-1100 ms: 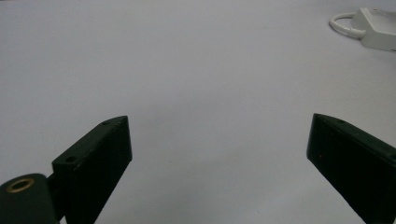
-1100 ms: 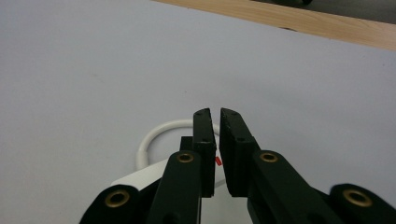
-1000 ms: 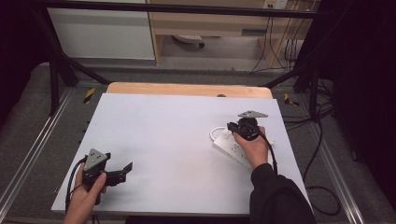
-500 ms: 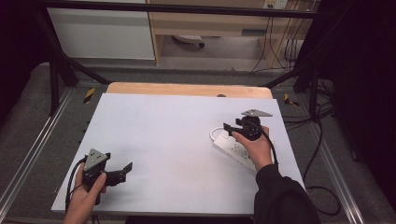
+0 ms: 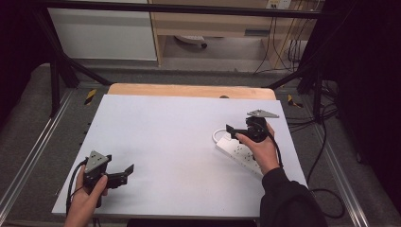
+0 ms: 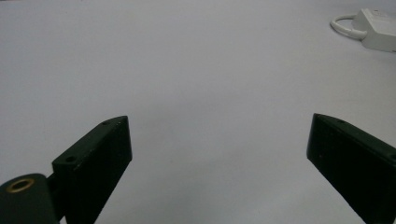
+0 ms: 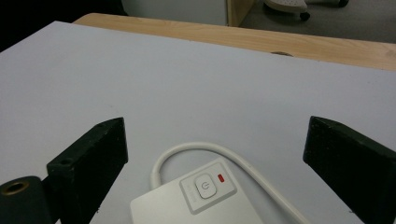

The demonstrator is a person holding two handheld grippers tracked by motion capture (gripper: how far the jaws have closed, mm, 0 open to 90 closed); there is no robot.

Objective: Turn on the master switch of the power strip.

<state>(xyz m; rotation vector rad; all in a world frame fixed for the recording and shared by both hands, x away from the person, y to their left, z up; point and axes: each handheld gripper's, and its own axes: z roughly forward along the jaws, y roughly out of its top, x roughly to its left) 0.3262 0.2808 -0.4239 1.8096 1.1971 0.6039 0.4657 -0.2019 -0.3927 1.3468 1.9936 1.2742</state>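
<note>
White plastic, long and flat, the power strip lies on the right part of the pale grey table surface, running on a slant from its switch end toward the near right edge. In the right gripper view that switch end sits low in the middle, carrying a square push button with a power symbol and a small red indicator just beside it. A white cord leaves the same end and bends round in a loop on the table before heading off to the right.

Over that end hangs the right gripper, held in the person's right hand, whose dark sleeve comes in from the bottom edge. Its two black jaws stand wide apart, released, with nothing between them; the strip's switch end lies below and between them, and I cannot tell whether either jaw touches it.

Well apart, near the front left corner of the table, the left gripper rests in the person's left hand. Its jaws are also spread and unclenched, closing on nothing, with bare table ahead; in the left gripper view the strip's end and cord loop appear far off at the upper right.

Beyond the grey surface a strip of light wooden tabletop shows along the far edge. Black cables trail over the floor on the right.
</note>
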